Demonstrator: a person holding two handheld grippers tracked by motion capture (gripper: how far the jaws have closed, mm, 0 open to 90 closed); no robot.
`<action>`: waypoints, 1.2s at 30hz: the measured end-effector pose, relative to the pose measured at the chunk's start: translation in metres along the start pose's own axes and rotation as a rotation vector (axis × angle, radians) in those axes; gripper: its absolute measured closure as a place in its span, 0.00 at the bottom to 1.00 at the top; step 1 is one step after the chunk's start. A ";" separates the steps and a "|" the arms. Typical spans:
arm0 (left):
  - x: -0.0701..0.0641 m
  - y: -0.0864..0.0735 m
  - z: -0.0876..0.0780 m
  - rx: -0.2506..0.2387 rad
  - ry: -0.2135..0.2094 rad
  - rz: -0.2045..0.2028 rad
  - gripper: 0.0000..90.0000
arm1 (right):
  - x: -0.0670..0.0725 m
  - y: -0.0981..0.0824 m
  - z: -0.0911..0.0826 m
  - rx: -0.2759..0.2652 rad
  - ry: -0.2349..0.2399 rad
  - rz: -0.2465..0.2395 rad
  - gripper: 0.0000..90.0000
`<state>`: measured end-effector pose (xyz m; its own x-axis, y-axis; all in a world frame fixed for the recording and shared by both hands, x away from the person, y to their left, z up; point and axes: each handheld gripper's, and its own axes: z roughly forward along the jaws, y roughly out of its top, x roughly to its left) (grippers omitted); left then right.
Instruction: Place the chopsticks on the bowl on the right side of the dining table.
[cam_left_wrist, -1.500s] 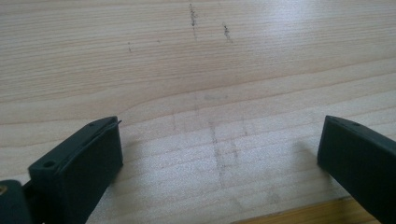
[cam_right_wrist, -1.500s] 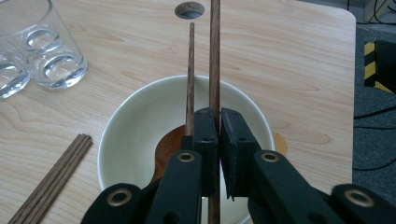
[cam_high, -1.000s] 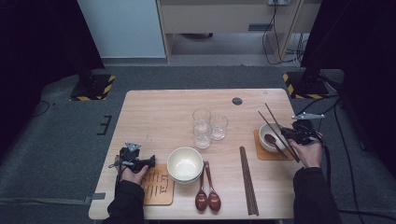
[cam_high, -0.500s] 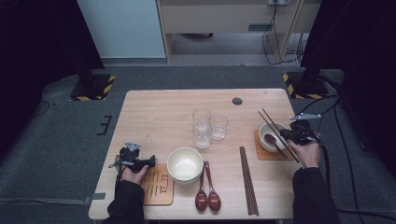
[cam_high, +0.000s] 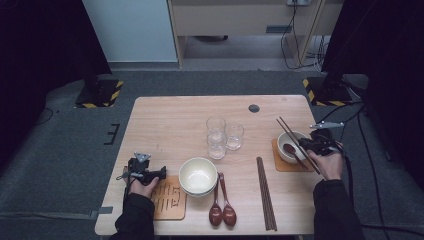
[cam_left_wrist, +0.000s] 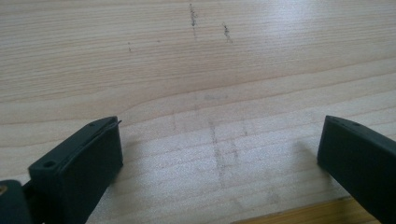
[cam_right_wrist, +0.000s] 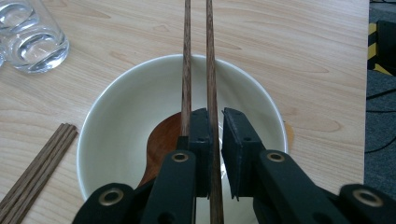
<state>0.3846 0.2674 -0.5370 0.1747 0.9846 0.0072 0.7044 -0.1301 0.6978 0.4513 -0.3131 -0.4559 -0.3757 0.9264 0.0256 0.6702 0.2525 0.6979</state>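
the right tongs (cam_right_wrist: 214, 154) hang over a white bowl (cam_right_wrist: 116, 116) that sits on a coaster (cam_high: 280, 162) near the right edge of the counter (cam_high: 170, 120). a pair of chopsticks (cam_right_wrist: 208, 51) lies across the bowl's rim; one stick runs through the narrow gap between the jaws, the other passes just outside the left jaw. the jaws have just been opening a little, and a sliver of gap shows beside the stick, so the pads no longer press on it. a brown spoon (cam_right_wrist: 161, 140) rests in the bowl beneath the tongs. a second chopstick pair (cam_right_wrist: 37, 168) lies down to their left, a glass (cam_right_wrist: 28, 32) farther up-left. the left tongs (cam_left_wrist: 219, 154) stand wide open over bare wood, nothing between them.
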 end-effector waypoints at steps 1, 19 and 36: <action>0.000 0.000 0.000 0.000 0.000 0.000 0.00 | 0.000 0.000 -0.001 -0.003 0.001 -0.004 0.90; 0.000 0.000 0.000 0.000 0.000 0.000 0.00 | -0.001 -0.003 -0.003 0.014 0.008 -0.033 0.94; 0.000 0.000 0.000 0.000 0.000 0.000 0.00 | 0.001 -0.005 -0.005 0.016 0.026 -0.048 0.94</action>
<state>0.3846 0.2674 -0.5370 0.1748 0.9846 0.0073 0.7044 -0.1303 0.6977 0.4443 -0.3152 -0.4558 -0.4243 0.9055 0.0108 0.6612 0.3016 0.6869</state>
